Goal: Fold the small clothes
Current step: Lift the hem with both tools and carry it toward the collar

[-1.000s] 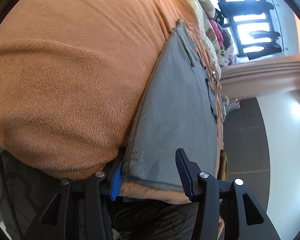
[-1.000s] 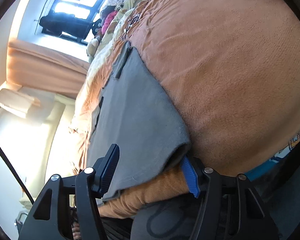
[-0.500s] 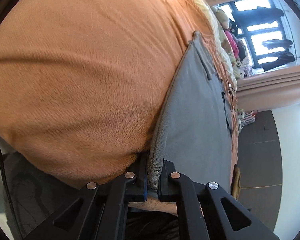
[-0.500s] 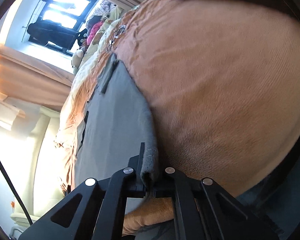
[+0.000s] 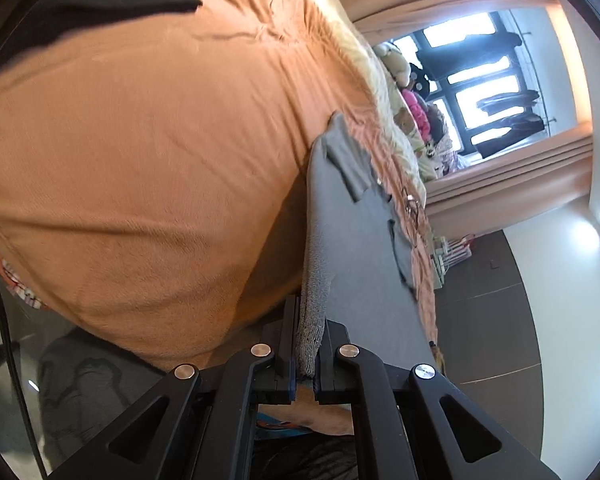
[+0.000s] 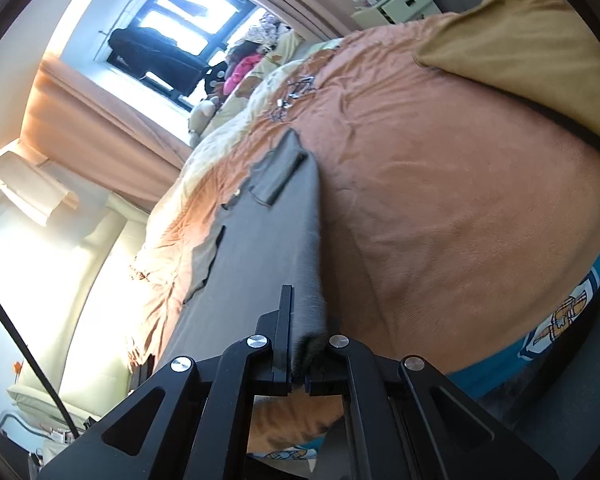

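An orange fleece blanket (image 5: 148, 152) covers the bed and fills most of both wrist views; its nap is soft and lightly creased, with deeper wrinkles toward the far side, where a pale cream quilt (image 5: 364, 64) lies along the edge. On the blanket lies the grey garment (image 5: 356, 248), spread long and flat, its far end showing a folded strap or cuff; the near edge is raised off the blanket at 2 corners. The left gripper (image 5: 305, 354) has its jaws pressed together, pinching 1 near corner of the garment; the thick grey hem stands up between the pads. The right gripper (image 6: 300, 354) is likewise clamped tight on the other near corner (image 6: 312, 312), the cloth bunched dark between its jaws.

Beyond the bed a window (image 5: 480, 80) glows bright, dark clothes hanging against it; peach curtains (image 6: 88, 120) frame it, and soft toys (image 5: 408, 96) — 1 pink, others pale — are heaped at the far end of the bed. A mustard pillow (image 6: 516, 52) rests on the blanket in the right view; the floor (image 5: 488, 304) is dark grey tile beside a white wall.
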A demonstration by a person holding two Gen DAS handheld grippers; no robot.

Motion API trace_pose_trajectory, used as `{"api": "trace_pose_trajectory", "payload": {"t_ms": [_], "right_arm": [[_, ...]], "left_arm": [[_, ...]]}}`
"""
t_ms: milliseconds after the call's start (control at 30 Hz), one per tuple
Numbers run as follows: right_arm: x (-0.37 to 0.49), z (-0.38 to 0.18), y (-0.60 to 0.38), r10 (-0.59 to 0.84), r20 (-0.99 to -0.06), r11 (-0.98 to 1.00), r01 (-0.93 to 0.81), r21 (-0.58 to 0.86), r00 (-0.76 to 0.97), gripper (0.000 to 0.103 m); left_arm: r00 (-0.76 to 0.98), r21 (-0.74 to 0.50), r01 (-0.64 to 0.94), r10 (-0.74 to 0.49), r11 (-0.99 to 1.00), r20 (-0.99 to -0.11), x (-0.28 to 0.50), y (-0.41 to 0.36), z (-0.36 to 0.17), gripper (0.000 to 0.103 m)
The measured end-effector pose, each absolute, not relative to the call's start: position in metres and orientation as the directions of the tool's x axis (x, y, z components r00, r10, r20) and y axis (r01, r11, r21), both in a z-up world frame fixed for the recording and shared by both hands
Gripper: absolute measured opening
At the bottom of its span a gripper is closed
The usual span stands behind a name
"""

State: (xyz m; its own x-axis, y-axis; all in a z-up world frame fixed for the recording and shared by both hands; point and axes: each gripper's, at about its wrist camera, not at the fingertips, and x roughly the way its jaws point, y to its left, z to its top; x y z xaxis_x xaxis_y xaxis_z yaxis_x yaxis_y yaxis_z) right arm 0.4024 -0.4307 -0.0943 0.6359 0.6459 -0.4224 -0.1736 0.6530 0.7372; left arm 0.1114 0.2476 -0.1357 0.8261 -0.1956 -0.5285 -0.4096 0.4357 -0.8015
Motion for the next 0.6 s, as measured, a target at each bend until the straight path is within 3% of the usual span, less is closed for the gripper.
{"api": "trace_pose_trajectory", "payload": {"t_ms": [333, 600], "right_arm": [[0.355, -0.081, -0.455, 0.684, -0.365, 0.628, -0.257, 0.734, 0.631, 0.000], [0.333, -0.090, -0.466, 0.700, -0.341, 0.617, -0.290, 0.732, 0.627, 0.000]], "left_arm": [[0.865, -0.825, -0.351, -0.185, 0.444, -0.467, 0.061, 0.236, -0.095, 0.005], [0.881, -0.837, -0.327, -0.179, 0.440, -0.438, 0.010, 0.229, -0.092, 0.004]]}}
